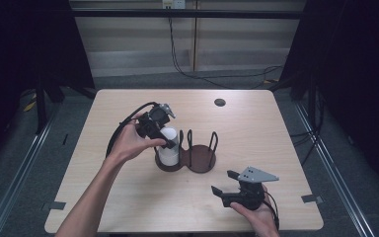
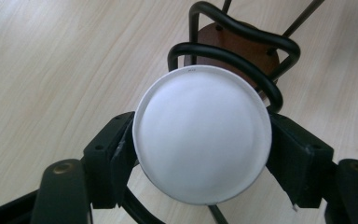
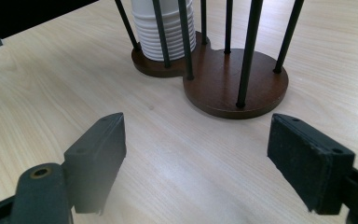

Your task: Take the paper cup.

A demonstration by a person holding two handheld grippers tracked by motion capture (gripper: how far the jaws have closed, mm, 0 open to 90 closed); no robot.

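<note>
A brown two-ring cup holder (image 1: 201,159) with black wire loops stands mid-table. Its left ring holds a stack of upturned white cups (image 1: 168,150). My left gripper (image 1: 170,139) comes from above and is shut on the top cup (image 2: 200,133); the cup's round white bottom sits between both pads. The wire loops (image 2: 235,56) rise just behind it. My right gripper (image 1: 223,181) rests open near the table's front right, pointing at the holder. In the right gripper view its jaws stand wide apart around bare wood (image 3: 196,154), with the holder base (image 3: 235,81) and the cup stack (image 3: 165,28) beyond.
The holder's right ring (image 1: 202,157) has nothing in it. A small dark round grommet (image 1: 220,102) sits in the table's far right part. The light wood table (image 1: 128,197) has open surface on all sides of the holder. Cables lie on the floor behind.
</note>
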